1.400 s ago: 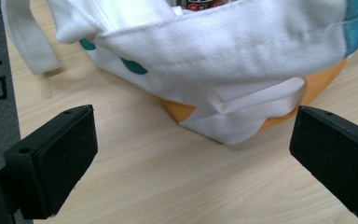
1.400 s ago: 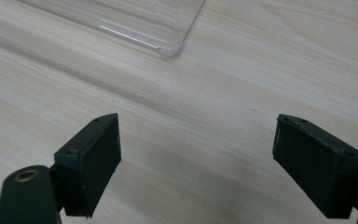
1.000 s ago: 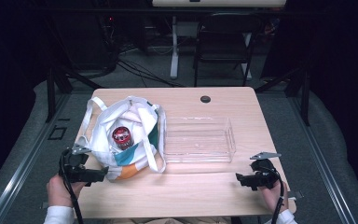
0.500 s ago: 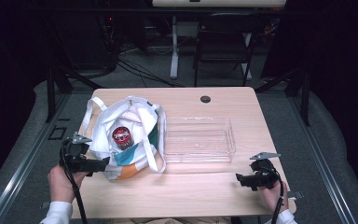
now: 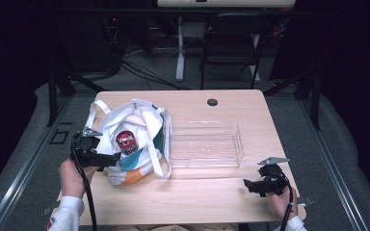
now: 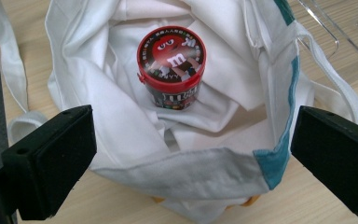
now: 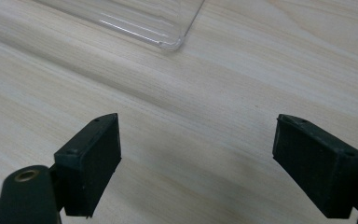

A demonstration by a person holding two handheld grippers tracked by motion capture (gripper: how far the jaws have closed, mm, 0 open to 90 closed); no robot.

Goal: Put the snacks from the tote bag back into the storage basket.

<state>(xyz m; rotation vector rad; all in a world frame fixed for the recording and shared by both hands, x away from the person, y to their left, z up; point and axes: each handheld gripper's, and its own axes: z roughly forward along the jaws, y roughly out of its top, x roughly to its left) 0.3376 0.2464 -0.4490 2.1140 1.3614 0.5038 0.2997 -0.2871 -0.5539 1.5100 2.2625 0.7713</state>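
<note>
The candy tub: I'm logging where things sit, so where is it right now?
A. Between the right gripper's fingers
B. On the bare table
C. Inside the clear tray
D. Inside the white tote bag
D: the red-lidded candy tub stands upright inside the open white tote bag.

The candy tub (image 6: 171,70) is standing inside the tote bag (image 5: 147,127), which is lying on my surface (image 5: 207,190), left of the clear tray (image 5: 206,144).
</note>
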